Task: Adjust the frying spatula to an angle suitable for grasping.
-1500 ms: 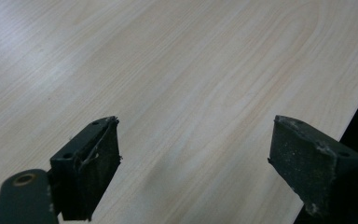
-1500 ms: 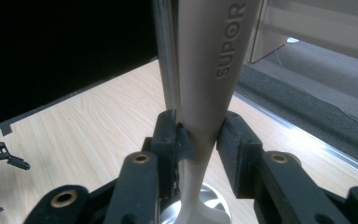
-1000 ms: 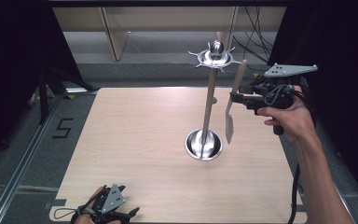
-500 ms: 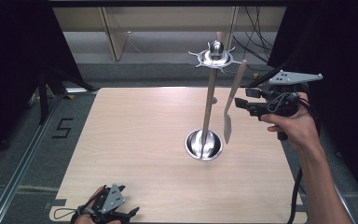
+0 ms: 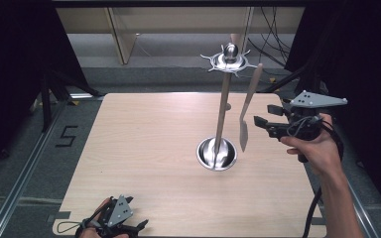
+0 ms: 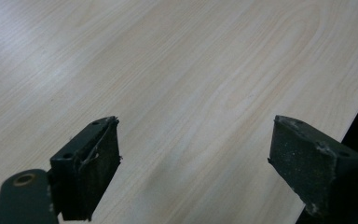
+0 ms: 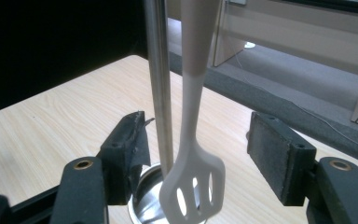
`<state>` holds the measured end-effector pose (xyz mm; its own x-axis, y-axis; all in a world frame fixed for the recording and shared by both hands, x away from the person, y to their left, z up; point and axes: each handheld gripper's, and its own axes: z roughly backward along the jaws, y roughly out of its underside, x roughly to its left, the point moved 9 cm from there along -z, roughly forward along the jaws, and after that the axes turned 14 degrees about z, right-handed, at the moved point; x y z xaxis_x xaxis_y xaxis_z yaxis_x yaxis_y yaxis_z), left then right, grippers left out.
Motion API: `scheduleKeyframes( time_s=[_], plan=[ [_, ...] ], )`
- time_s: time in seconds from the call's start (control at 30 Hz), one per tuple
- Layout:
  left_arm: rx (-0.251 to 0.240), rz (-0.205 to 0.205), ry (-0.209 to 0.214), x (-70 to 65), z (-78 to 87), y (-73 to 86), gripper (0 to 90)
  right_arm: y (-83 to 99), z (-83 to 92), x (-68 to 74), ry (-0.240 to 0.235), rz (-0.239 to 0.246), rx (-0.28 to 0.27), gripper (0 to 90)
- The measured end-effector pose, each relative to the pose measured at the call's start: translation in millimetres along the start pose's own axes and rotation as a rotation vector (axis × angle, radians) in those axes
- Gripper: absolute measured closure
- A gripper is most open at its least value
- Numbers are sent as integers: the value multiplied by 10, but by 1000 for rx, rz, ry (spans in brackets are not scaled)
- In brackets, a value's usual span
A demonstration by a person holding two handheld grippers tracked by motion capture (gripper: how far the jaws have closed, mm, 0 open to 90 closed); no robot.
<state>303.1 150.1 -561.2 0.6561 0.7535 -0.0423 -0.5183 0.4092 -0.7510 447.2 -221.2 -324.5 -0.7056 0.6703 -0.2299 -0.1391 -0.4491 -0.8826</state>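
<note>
High view: we are seeing the slotted spatula [image 5: 245,111] hanging from a hook on the stand's crown [image 5: 228,59], blade dangling just beside the stand pole [image 5: 222,111] and above the round base [image 5: 217,153]. Looks like the hanging step is done. Our right tongs [image 5: 262,124] are sitting just right of the blade, apart from it, jaws having just been opening. Our left tongs [image 5: 129,229] are parking at the near edge of the surface [image 5: 144,139], well apart from the stand.

What is left, as we are judging it: clearing the right hand away, nothing more on the spatula.

Right gripper view is giving what the high view is not: spatula [image 7: 193,182] hanging free between the wide-spread pads [image 7: 279,154], touching neither, slots in the blade readable, pole [image 7: 161,93] right behind it. Left gripper view is showing the left tongs [image 6: 196,163] spread wide and empty over bare wood [image 6: 168,70].
</note>
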Motion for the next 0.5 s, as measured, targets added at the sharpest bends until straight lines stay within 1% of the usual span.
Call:
scheduleKeyframes(
  time_s=[0.07, 0.13, 0.23, 0.3, 0.33, 0.37, 0.4, 0.43, 0.47, 0.5],
  plan=[
    [0, -1, 0, 0, 1, -1, 153, 42, 15, 2, 11, -3, 6, 379],
    [-1, 2, -3, 1, -4, 0, 153, 83, 19, 16, 18, 3, 1, 379],
    [2, -2, -3, 3, -2, 2, 153, 149, 26, 42, 22, 4, 9, 379],
    [2, -7, -3, 5, 5, 0, 153, 179, 13, 60, 27, -2, 0, 379],
    [-5, -1, 0, 1, -1, -2, 153, 209, 12, 73, 21, -3, 6, 378],
    [-4, -2, -1, 3, 0, -1, 152, 219, -4, 83, 23, -9, -5, 378],
    [-5, 1, -1, 3, -2, 0, 153, 241, -14, 94, 23, -12, -6, 378],
    [9, -20, -6, 20, 8, 5, 153, 267, -28, 108, 20, -16, -9, 377],
    [7, -17, -6, 19, 6, 5, 153, 290, -27, 99, 21, 0, 0, 377],
    [-5, -1, 0, 4, -1, -3, 152, 311, -34, 121, 16, -16, 1, 377]
  ],
)
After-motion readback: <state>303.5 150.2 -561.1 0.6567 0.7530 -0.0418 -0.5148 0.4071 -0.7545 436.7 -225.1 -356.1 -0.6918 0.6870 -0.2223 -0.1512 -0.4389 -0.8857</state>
